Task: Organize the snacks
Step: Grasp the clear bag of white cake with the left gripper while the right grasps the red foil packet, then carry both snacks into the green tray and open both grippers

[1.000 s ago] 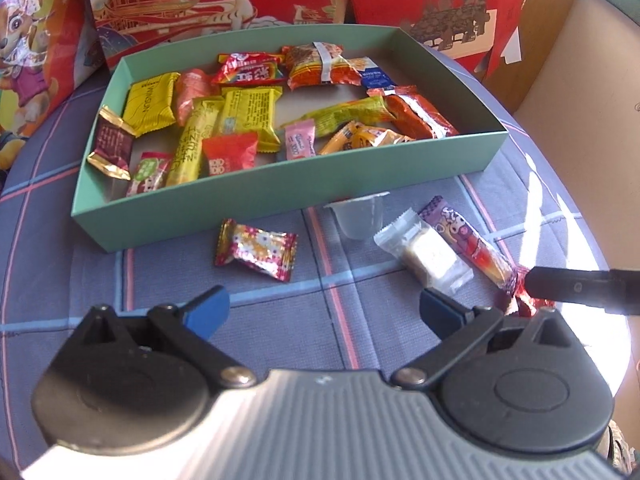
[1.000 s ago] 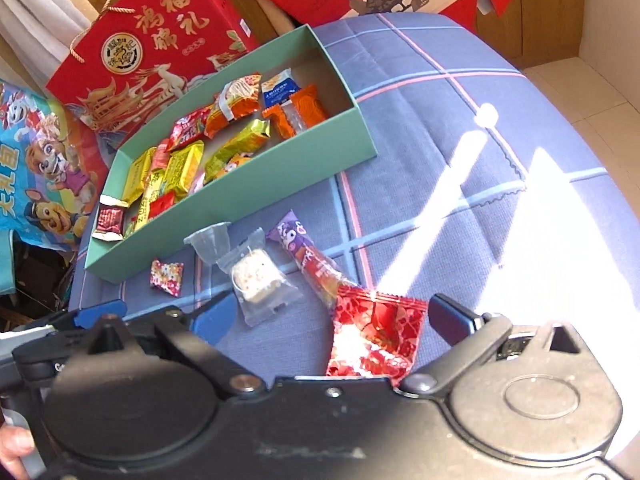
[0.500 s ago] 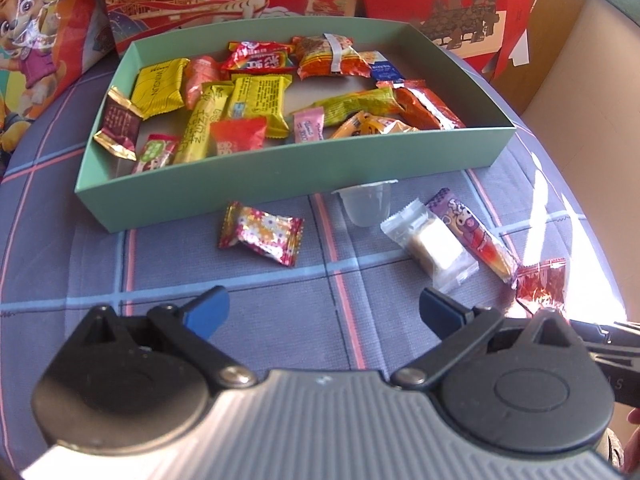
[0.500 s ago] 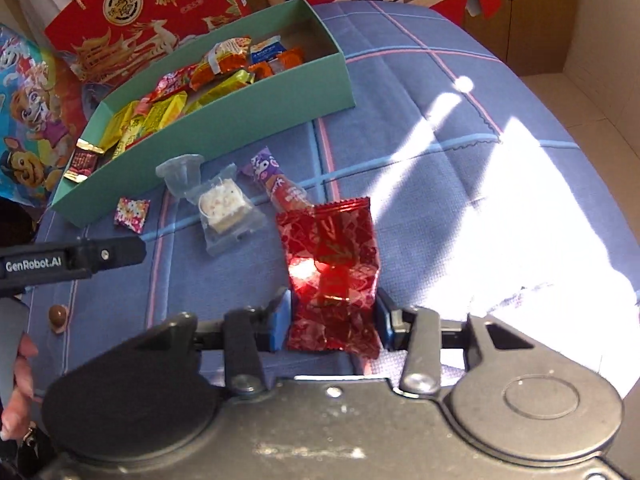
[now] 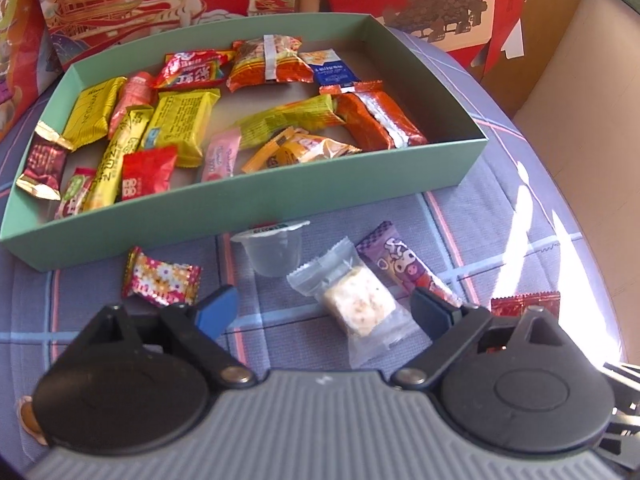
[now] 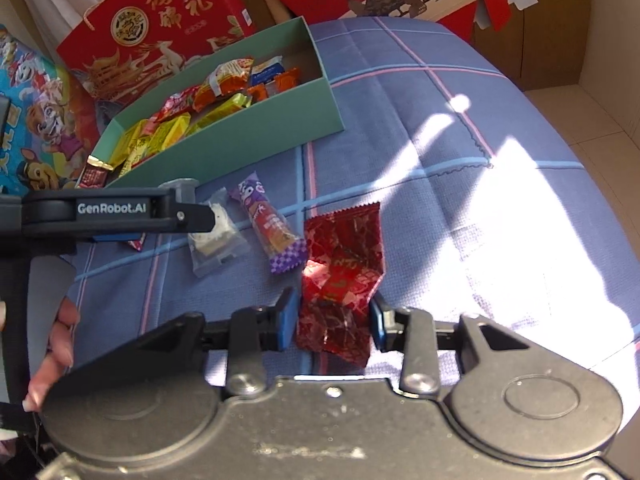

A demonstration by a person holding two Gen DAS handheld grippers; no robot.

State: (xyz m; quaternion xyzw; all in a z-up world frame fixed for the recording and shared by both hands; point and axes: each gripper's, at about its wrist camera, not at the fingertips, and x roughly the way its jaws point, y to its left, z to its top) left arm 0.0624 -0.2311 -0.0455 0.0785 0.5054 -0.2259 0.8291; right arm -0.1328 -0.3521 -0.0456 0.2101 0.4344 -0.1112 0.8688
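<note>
The right gripper (image 6: 334, 320) tilts steeply down, jaws just closed onto the red packet (image 6: 342, 276) lying on the checked cloth (sunlit). The left gripper (image 5: 324, 310), jaws wide but narrowing, hangs empty over the clear-wrapped snack (image 5: 354, 300) near the green box (image 5: 248, 204).

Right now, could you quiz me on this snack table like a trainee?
1. True or false: the right tongs are closed on the red foil packet.
2. Which lies between the open left tongs: A the floral candy, B the clear-wrapped nougat square, C the jelly cup?
3. What colour is the box holding the sorted snacks?

Key: 1 true. 2 B. 3 green.
</note>
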